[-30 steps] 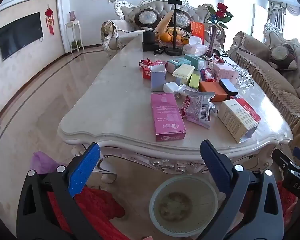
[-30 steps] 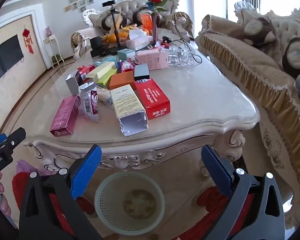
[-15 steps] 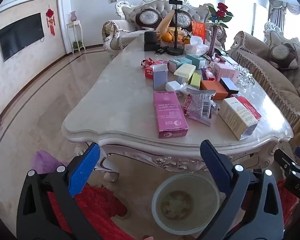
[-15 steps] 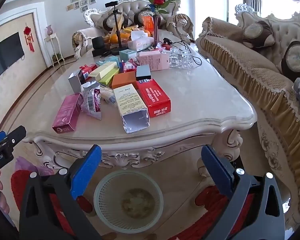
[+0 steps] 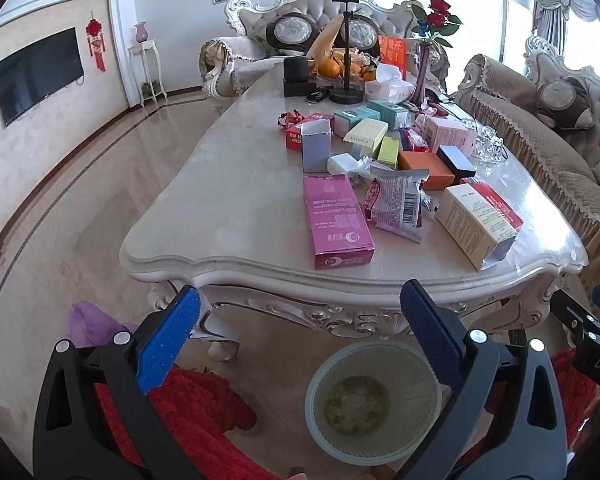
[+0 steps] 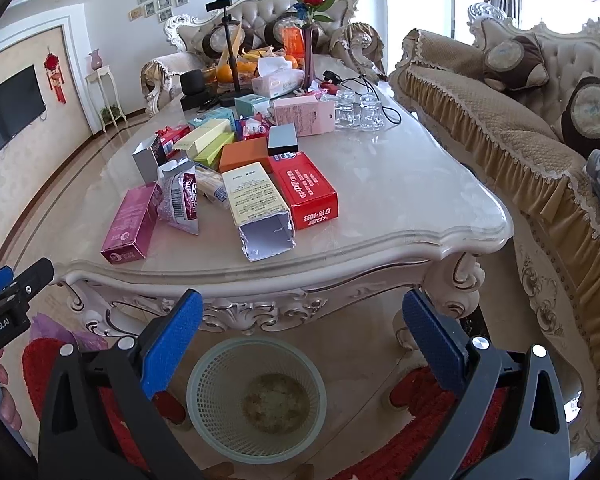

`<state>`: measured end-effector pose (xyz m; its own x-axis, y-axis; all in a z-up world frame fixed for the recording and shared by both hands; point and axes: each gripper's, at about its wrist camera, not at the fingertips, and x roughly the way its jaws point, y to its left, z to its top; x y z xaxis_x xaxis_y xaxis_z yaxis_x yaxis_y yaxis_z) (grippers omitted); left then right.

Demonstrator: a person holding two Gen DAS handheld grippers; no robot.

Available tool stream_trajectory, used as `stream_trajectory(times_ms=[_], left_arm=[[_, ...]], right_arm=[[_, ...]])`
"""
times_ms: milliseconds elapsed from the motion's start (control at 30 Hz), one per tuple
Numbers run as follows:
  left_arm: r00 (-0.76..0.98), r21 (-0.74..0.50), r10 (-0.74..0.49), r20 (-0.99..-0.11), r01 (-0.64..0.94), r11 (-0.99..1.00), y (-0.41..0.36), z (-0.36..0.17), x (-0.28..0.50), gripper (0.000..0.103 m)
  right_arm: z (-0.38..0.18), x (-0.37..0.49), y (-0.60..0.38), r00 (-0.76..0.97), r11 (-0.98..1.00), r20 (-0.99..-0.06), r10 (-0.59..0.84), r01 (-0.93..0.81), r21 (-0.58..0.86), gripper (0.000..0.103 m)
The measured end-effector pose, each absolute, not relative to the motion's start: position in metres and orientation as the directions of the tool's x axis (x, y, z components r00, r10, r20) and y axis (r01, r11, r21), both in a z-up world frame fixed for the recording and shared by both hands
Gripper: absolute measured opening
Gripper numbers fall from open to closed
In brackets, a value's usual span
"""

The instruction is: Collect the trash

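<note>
A marble coffee table carries several empty boxes and wrappers: a pink box, a crumpled snack wrapper, a cream box with an open end, a red box. A pale mesh waste basket stands on the floor below the table's near edge; it also shows in the right wrist view. My left gripper is open and empty above the floor in front of the table. My right gripper is open and empty above the basket.
A tripod stand, a fruit bowl, a tissue box, a rose vase and glasses stand at the table's far end. A sofa runs along the right. Red slippers lie on the floor.
Both grippers have drifted slightly closer to the table and to the left, so the table looks larger. Both stay open and empty.
</note>
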<state>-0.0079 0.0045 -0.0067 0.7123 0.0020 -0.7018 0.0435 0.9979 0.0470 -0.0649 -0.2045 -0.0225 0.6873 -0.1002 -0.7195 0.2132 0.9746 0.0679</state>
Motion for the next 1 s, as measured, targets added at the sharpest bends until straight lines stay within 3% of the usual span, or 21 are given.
stream_trajectory(times_ms=[1000], left_arm=[[0.707,0.041,-0.001,-0.708,0.043,0.998,0.0077,-0.0067,-0.0147,0.097]], right_arm=[[-0.0221,-0.0658,-0.2014,0.681,0.978,-0.726,-0.095,0.198,0.058,0.096]])
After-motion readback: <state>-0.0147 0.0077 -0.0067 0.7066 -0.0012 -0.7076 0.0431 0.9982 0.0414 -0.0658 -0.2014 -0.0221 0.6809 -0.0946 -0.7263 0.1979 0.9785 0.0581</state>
